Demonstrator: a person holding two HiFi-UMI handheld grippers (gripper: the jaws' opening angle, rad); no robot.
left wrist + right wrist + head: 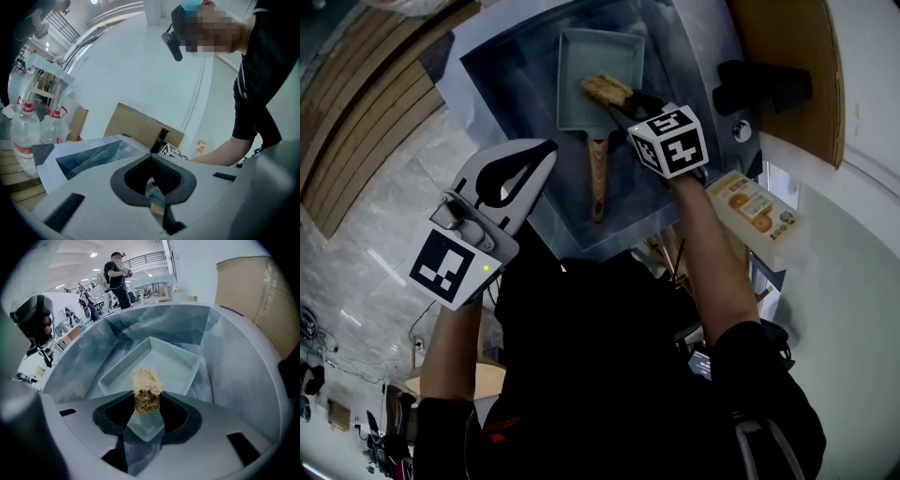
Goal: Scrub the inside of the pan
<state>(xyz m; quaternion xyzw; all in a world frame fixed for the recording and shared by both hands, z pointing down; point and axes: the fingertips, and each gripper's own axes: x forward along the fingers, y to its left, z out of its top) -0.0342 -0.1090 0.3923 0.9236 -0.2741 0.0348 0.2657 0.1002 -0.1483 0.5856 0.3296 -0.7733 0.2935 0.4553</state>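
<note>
A teal square pan (600,52) with a wooden handle (598,178) lies in the sink (511,80). My right gripper (625,99) is shut on a tan scrubbing pad (607,89), holding it over the pan's near right part. The right gripper view shows the pad (146,389) pinched between the jaws of the right gripper (147,401), above the pan (176,366). My left gripper (546,150) hovers left of the handle, above the sink's near edge, shut with nothing in it. In the left gripper view the left gripper (151,158) has its tips together.
A black faucet (764,86) and a brown board (797,56) stand right of the sink. An orange-labelled bottle (757,216) lies on the counter at the right. Water bottles (28,136) stand to the left. A person (117,277) stands far off.
</note>
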